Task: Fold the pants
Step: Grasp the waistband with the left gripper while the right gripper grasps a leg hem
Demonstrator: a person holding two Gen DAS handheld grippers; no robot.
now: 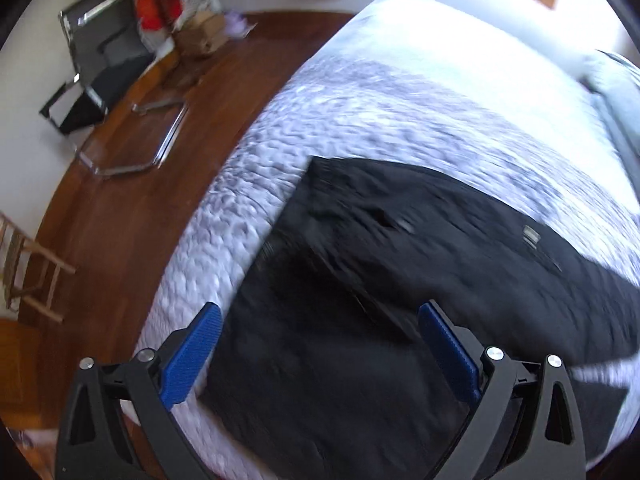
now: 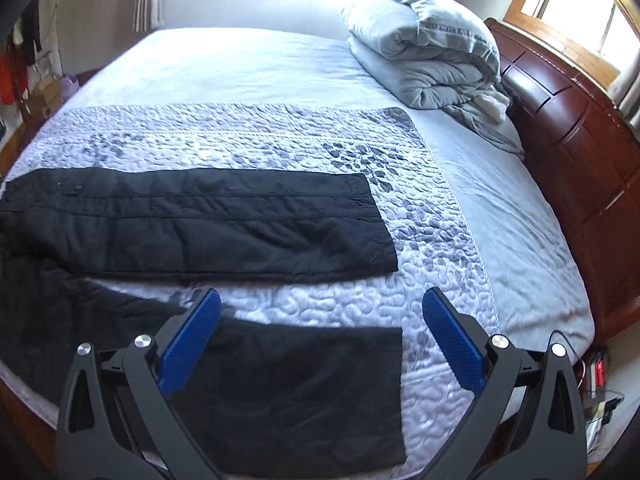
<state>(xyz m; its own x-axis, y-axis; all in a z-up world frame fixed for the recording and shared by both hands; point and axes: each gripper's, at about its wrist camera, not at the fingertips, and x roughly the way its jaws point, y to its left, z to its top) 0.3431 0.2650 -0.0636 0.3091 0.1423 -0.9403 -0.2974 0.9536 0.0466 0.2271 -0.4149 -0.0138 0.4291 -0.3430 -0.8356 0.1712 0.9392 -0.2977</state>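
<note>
Black pants (image 2: 200, 224) lie spread flat on the quilted bed (image 2: 280, 144), the two legs apart, the far leg ending at a hem (image 2: 380, 224) and the near leg ending at a hem (image 2: 396, 392). In the left wrist view the waist end of the pants (image 1: 400, 248) lies near the bed's edge, blurred. My left gripper (image 1: 320, 336) is open and empty, just above the waist end. My right gripper (image 2: 322, 320) is open and empty, above the near leg's hem end.
A folded grey duvet (image 2: 424, 48) sits at the head of the bed by the dark wooden headboard (image 2: 580, 128). Wooden floor (image 1: 132, 200) lies left of the bed, with a metal chair frame (image 1: 136, 148), boxes (image 1: 204, 32) and a wooden rack (image 1: 32, 276).
</note>
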